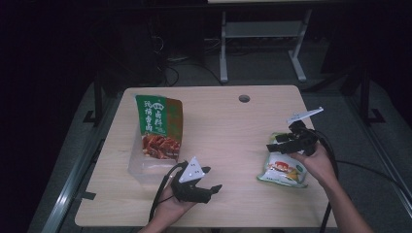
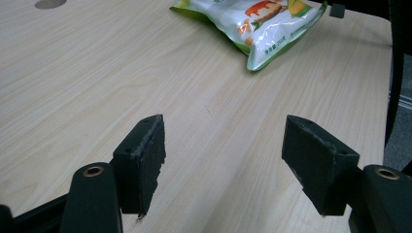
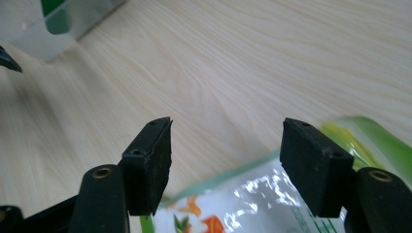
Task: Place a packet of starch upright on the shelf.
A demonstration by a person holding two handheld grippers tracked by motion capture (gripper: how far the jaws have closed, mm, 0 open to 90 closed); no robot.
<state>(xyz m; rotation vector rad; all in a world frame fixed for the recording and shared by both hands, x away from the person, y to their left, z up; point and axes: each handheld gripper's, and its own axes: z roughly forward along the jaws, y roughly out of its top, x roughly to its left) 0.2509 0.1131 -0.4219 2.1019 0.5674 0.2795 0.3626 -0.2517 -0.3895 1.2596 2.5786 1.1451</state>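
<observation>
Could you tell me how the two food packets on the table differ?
The green and red packet stands upright in a clear container at the table's left, while the white and green packet lies flat on the table at the right. The upright one looks larger. The open right gripper hovers over the flat one; the open left gripper is beside neither. Both are glossy printed pouches.
</observation>
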